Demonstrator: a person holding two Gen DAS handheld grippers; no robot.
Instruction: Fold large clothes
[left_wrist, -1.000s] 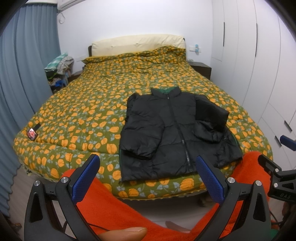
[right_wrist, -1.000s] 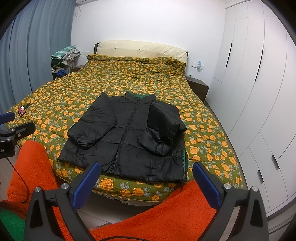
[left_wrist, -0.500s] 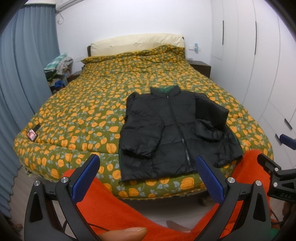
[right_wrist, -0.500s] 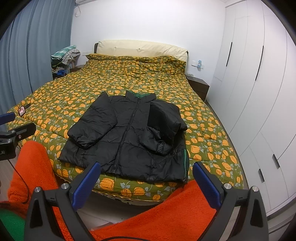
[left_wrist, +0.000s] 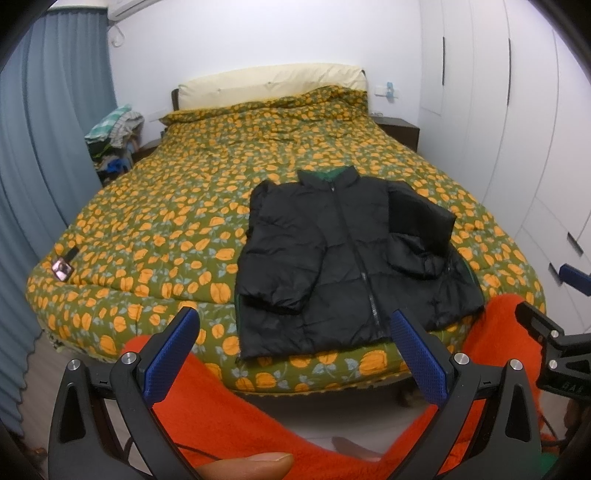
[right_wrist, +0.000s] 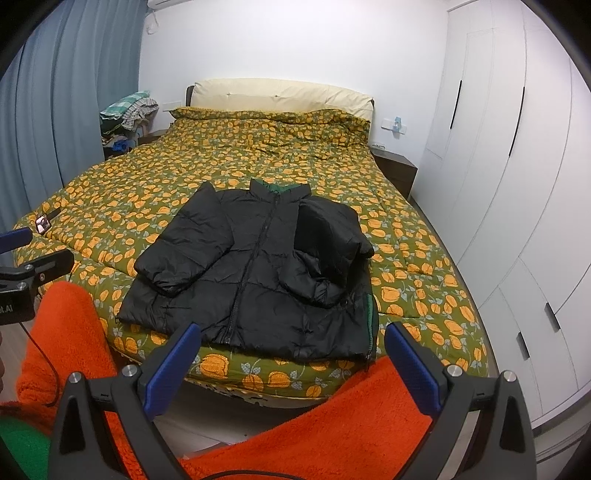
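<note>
Jacket (left_wrist: 343, 258) (black, zipped) lies on the bed, well beyond both tongs (left_wrist: 295, 354) (right_wrist: 291, 363), spread wide, empty.

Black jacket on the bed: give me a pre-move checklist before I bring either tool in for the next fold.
1. Black jacket lies flat, zipped, collar toward the headboard: ok.
2. Right sleeve already folded across the chest: ok.
3. Left sleeve still out along the jacket's side, not folded in: not ok.
4. Left tool open, holding nothing, short of the bed: ok.
5. Right tool open, holding nothing, short of the bed: ok.
6. Hem near the bedspread edge, any overhang: cannot tell.
</note>
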